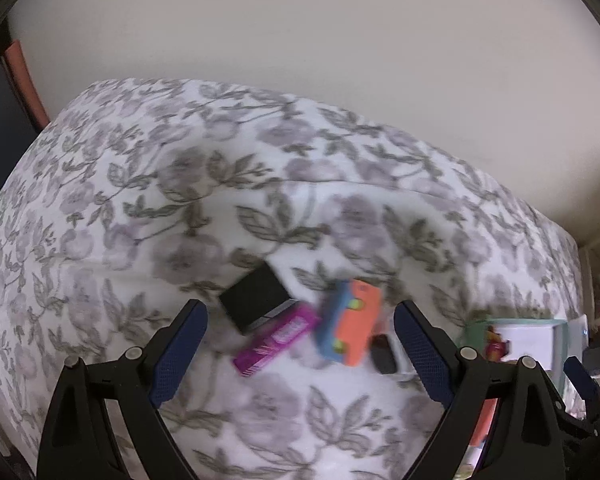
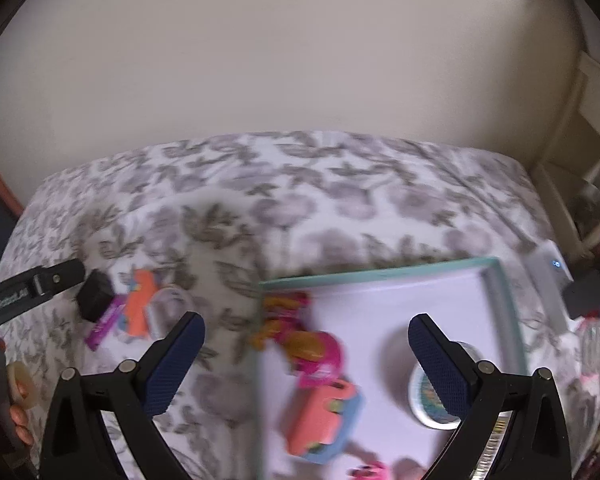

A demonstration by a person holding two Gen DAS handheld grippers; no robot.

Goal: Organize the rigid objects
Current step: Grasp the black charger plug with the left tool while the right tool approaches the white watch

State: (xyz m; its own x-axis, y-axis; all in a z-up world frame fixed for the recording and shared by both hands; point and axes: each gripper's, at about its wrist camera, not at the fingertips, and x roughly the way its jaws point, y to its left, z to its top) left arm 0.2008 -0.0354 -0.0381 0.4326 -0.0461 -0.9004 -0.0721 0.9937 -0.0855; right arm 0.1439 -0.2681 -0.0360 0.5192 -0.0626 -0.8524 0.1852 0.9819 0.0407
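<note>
Hovering over a floral bedspread (image 1: pixel 140 200), left gripper (image 1: pixel 300 320) with jaws spread wide and nothing pinched between the blue pads (image 1: pixel 180 356). Lying just beyond the fingertips, a loose cluster: black box (image 1: pixel 256 300) farthest, magenta bar (image 1: pixel 276 338) touching its near edge, orange-and-blue toy car (image 1: pixel 350 322) just right of the bar, a small dark item (image 1: pixel 382 354) nearer and right. Hanging above a white tray with teal rim (image 2: pixel 380 274) on the right of the bed, right gripper (image 2: pixel 306 342), fingers likewise spread, gripping nothing. Sitting inside the tray: a second orange-and-blue toy car (image 2: pixel 324 416), a pink and yellow toy (image 2: pixel 300 340), a round tin (image 2: pixel 432 398) near the right pad. Showing at the far left of the right wrist view, the same cluster beside the left gripper's black body.
</note>
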